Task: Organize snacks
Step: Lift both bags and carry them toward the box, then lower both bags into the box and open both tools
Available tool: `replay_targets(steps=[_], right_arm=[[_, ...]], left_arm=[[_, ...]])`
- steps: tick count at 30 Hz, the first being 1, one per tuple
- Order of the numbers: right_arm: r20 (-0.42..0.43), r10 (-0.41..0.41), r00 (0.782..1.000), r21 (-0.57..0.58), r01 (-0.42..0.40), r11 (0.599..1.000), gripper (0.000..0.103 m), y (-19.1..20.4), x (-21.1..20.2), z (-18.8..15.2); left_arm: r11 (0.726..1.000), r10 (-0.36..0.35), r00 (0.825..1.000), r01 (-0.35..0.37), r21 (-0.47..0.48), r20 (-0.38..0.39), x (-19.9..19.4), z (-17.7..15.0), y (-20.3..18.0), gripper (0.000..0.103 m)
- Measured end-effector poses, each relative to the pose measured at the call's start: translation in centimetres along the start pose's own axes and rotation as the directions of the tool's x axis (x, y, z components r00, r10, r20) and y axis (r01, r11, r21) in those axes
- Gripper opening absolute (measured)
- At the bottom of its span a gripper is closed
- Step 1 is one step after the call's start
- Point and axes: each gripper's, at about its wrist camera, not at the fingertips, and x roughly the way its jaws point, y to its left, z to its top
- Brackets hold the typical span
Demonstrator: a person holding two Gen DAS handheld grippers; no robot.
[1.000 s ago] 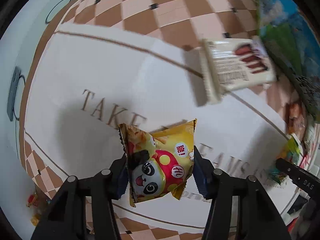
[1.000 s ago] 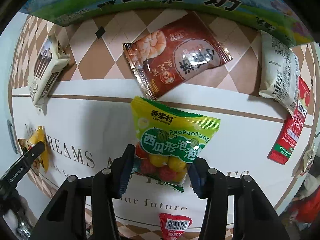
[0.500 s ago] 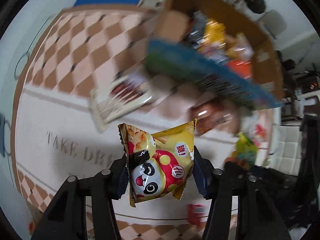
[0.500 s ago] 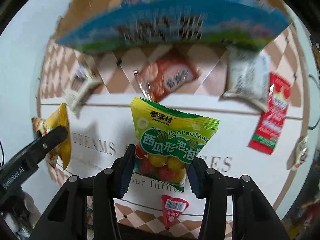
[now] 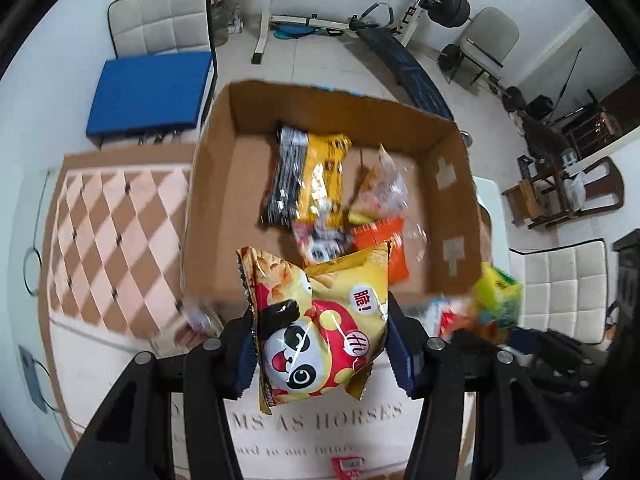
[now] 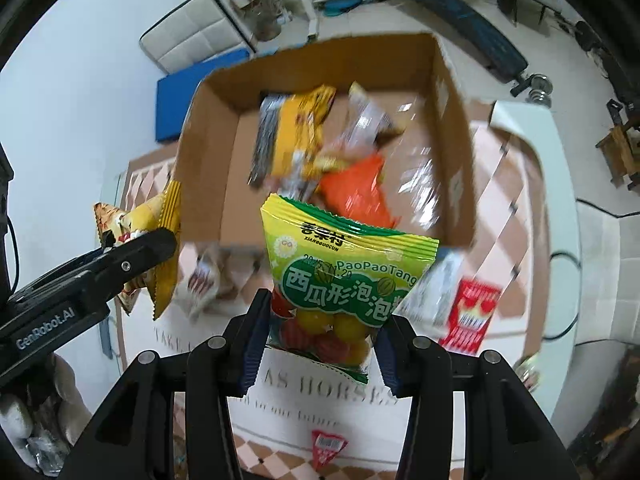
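**Holding two snack packets over the open box**

Holding the yellow panda snack bag [image 5: 320, 328] in my left gripper [image 5: 320, 344], I see both pads pressed against the bag's sides, with the bag upright and its top edge reaching above the fingertips. In the left wrist view the bag sits in front of the near wall of the cardboard box [image 5: 208, 200].

My right gripper [image 6: 320, 336] pinches the green gum packet [image 6: 344, 280] in the same way: pads against its lower sides, where the red and yellow balls show through the clear window. Its printed top stands free above the fingers.

The cardboard box lies open beyond both grippers. Inside it I see a yellow and black packet [image 5: 316, 176], an orange packet [image 5: 384, 248] and a clear crinkled wrapper [image 5: 384, 184], lying loosely together on the box floor.

The box stands on a table covered with a chequered cloth [image 5: 116, 240] that has a white printed panel nearest me. Loose snacks lie on the cloth near the box: a red packet [image 6: 472, 312] to the right and a small red wedge packet [image 6: 328, 446] at the near edge. Other packets close to the box wall are too blurred to identify.

In the right wrist view the left gripper appears at the left edge, carrying its yellow bag beside the box.

Beyond the table I see a weight bench [image 5: 404, 68], padded chairs [image 5: 160, 20] and a blue mat [image 5: 148, 92] on the floor.
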Motion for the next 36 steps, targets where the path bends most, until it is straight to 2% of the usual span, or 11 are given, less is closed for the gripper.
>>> replay_targets(steps=[5, 11, 21, 22, 25, 26, 27, 28, 30, 32, 36], right_arm=[[0.003, -0.063, 0.998, 0.006, 0.063, 0.998, 0.05, -1.1, 1.4, 3.8], [-0.049, -0.134, 0.99, 0.011, 0.135, 0.991, 0.05, -2.9, 5.5, 6.9], [-0.144, -0.188, 0.972, -0.002, 0.189, 0.982, 0.05, -4.9, 11.1, 8.5], [-0.151, -0.191, 0.97, -0.002, 0.193, 0.981, 0.05, -5.0, 11.5, 8.5], [-0.201, -0.19, 0.961, -0.015, 0.191, 0.982, 0.051, -5.1, 12.4, 8.6], [-0.218, -0.192, 0.957, -0.012, 0.194, 0.981, 0.053, -5.1, 12.7, 8.6], [-0.234, -0.203, 0.951, -0.014, 0.206, 0.979, 0.068, -5.1, 13.1, 8.6], [-0.236, -0.195, 0.952, -0.015, 0.197, 0.98, 0.072, -5.0, 13.2, 8.6], [-0.247, -0.179, 0.952, -0.01, 0.182, 0.983, 0.085, -4.6, 13.3, 8.6], [-0.236, -0.2, 0.951, -0.029, 0.199, 0.98, 0.09, -3.9, 13.2, 8.7], [-0.231, -0.203, 0.951, -0.037, 0.2, 0.979, 0.09, -3.1, 13.1, 8.8]], left_arm=[[0.999, 0.049, 0.997, -0.049, 0.001, -0.053, 3.0, 3.8, 1.1, 0.052], [0.996, 0.085, 0.984, -0.089, -0.017, -0.158, 7.9, 6.0, 3.2, 0.052], [0.991, 0.136, 0.945, -0.135, 0.023, -0.296, 14.0, 6.1, 4.5, 0.053], [0.989, 0.145, 0.926, -0.145, 0.026, -0.349, 14.3, 5.9, 4.6, 0.054], [0.989, 0.144, 0.909, -0.142, 0.036, -0.391, 15.4, 5.5, 4.6, 0.054], [0.989, 0.145, 0.905, -0.14, 0.042, -0.401, 15.7, 5.3, 4.6, 0.055], [0.989, 0.147, 0.902, -0.141, 0.046, -0.406, 15.9, 5.3, 4.4, 0.055], [0.988, 0.155, 0.9, -0.148, 0.05, -0.408, 16.1, 5.2, 4.4, 0.057], [0.99, 0.141, 0.901, -0.137, 0.039, -0.41, 16.3, 5.1, 4.5, 0.07], [0.991, 0.129, 0.906, -0.131, 0.021, -0.404, 16.2, 5.0, 4.5, 0.087], [0.992, 0.123, 0.918, -0.13, 0.007, -0.378, 15.5, 5.4, 4.5, 0.089]])
